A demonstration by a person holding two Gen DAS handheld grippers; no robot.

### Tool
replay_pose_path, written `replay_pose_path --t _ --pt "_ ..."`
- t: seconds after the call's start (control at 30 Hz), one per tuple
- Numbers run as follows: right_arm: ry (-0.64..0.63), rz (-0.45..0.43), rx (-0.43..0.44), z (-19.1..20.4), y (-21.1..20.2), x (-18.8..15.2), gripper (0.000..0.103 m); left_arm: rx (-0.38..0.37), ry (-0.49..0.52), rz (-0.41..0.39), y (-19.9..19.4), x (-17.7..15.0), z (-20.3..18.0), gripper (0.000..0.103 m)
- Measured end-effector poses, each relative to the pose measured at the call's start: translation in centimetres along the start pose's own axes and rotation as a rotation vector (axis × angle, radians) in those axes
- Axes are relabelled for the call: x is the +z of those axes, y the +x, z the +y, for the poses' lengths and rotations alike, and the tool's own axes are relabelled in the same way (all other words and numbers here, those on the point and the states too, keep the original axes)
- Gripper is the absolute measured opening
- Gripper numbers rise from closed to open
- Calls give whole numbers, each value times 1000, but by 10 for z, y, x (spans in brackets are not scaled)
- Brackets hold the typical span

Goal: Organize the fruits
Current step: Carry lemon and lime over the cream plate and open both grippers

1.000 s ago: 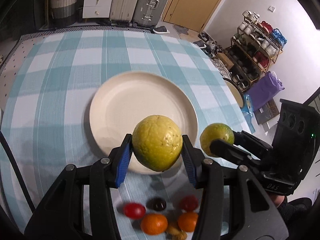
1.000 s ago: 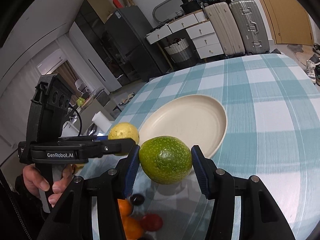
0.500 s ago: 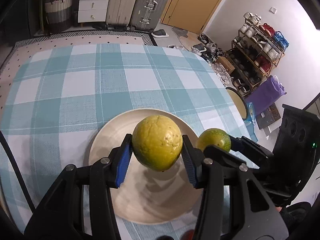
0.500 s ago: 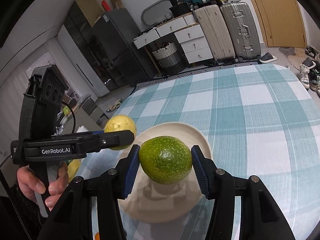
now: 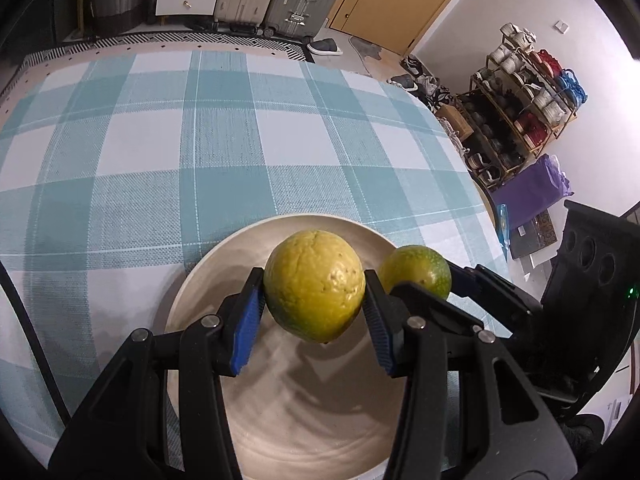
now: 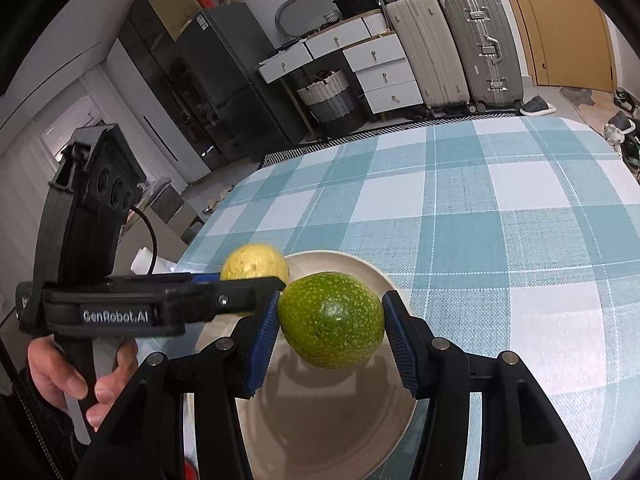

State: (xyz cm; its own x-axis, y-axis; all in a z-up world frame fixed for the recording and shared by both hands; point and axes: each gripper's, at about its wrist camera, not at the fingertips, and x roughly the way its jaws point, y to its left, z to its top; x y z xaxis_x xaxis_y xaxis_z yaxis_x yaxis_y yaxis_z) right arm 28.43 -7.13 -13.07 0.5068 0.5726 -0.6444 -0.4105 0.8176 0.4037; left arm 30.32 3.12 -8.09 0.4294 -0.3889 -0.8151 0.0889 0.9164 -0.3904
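Since a second ago both of our grippers have travelled forward across the checked tablecloth: the small red, orange and dark fruits that lay below the fingers have almost all dropped out of view, and the cream plate, then ahead of us, now sits directly beneath both loads.

Largest first, the plate is bare, so nothing blocks a landing. Our left gripper is partly closed, its blue pads pressed on the 2 sides of a yellow, pitted round fruit held clear above the plate. Our right gripper is likewise partly closed, clamping a green speckled fruit above the same plate.

We judge the main risk to be crowding. In the right wrist view the left gripper's finger reaches almost to the green speckled fruit, so lowering both together could knock one fruit loose. Both fruits are round and are still above the plate, so letting go from this height could send them rolling over the low rim onto the cloth. Opening the jaws 1 at a time, close to the surface, looks safer.
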Motion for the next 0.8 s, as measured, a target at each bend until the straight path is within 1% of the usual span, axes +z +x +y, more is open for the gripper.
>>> replay_pose_path --t 0.17,0.27,0.37,0.43,0.47,0.5,0.53,0.57,0.63,0.67,0.7,0.77,0.8 --pt "1 13 6 1 12 0 53 20 -9 5 5 0 5 45" --pt "-38 11 -23 8 17 -1 53 20 -12 12 9 1 7 45" --pt "-35 5 -24 8 20 -1 53 14 -23 12 11 2 11 45" --pt "-36 4 -41 8 21 -1 54 16 -28 -8 8 2 11 45" --pt "-36 7 -52 8 22 -1 56 34 -10 -28 3 3 8 48" --pt "-35 9 -51 8 21 -1 60 52 6 -42 -1 2 5 51" --pt "-34 4 -47 8 19 -1 63 71 18 -57 -4 2 2 58" --pt "-33 -9 -38 8 15 -1 67 70 18 -69 -9 1 1 61" --pt "-25 -39 -32 8 7 -2 68 32 -6 -74 -15 0 3 64" --pt "-19 -52 -41 8 1 -2 73 24 -17 -73 -18 -1 4 65" --pt "-13 -65 -45 8 -4 -2 77 23 -28 -76 -22 -2 5 65" --pt "-14 -91 -36 10 -17 -4 80 23 -35 -90 -31 -6 5 66" --pt "-20 -98 -39 12 -20 -5 83 25 -36 -97 -37 -9 5 66"
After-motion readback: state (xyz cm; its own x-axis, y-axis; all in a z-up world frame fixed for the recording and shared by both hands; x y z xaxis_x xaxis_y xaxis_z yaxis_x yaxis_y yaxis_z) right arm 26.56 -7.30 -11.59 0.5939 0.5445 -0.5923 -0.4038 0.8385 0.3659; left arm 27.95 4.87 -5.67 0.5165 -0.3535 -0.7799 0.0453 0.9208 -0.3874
